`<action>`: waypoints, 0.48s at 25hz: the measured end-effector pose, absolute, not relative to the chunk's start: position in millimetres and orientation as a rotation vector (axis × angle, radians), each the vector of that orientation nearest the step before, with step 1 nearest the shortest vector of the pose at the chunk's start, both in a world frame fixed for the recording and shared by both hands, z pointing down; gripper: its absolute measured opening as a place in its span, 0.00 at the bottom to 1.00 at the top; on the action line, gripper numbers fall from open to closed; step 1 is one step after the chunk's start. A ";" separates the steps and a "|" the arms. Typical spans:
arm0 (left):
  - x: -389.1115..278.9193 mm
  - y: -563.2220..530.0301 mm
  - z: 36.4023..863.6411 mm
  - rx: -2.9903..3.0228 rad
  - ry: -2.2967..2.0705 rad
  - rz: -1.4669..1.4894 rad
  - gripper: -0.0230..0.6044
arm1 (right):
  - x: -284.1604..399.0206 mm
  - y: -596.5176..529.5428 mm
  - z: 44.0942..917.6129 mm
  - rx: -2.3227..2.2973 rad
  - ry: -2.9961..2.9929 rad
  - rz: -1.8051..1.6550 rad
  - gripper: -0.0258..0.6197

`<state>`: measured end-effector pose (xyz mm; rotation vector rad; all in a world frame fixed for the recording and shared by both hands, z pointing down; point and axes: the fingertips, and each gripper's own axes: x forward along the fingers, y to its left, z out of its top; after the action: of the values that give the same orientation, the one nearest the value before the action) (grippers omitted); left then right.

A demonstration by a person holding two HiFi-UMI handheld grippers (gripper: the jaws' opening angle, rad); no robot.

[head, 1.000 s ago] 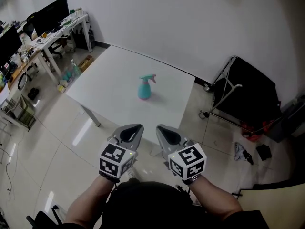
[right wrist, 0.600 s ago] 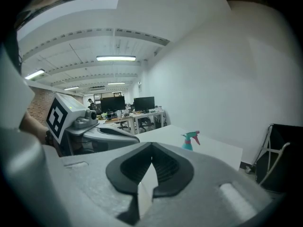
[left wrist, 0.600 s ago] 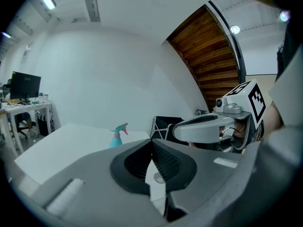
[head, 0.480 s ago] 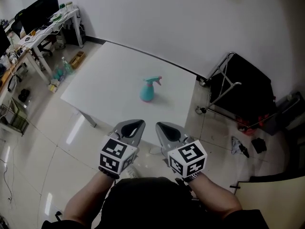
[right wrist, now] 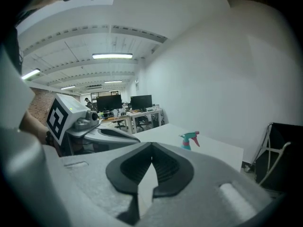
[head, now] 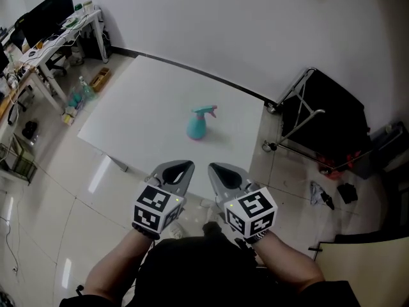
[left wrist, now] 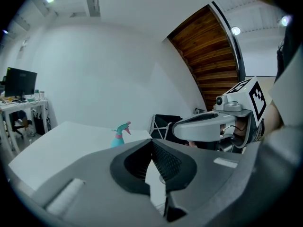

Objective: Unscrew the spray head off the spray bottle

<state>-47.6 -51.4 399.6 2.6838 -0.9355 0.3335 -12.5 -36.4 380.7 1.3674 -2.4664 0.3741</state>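
From the head view, a teal spray bottle with a pink collar and nozzle tip stands upright on a white table, toward the table's right half, with its spray head on. The left gripper and the right gripper are held side by side low in the view, over the glossy floor near the table's front edge and well apart from the bottle; each carries its marker cube, and both point toward the table. A black folded cart stands to the right of the table, and desks with monitors fill the upper left corner. In the left gripper view, the jaws are pressed together at their tips with nothing between them; the bottle shows small beyond them on the table, a little left of the tips, and the right gripper sits just beside on the right. In the right gripper view, the jaws are likewise closed and empty; the bottle stands far beyond them, slightly right of the tips, with the left gripper at the left and the desks behind it.
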 end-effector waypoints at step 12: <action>-14.2 -95.4 412.5 2.612 -1.041 0.420 0.06 | 24.0 -91.4 389.0 1.257 -2.542 0.420 0.03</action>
<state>-14.2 -95.4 412.5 2.6124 -1.0410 0.4202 24.0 -91.4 389.0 1.2572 -2.5420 0.4204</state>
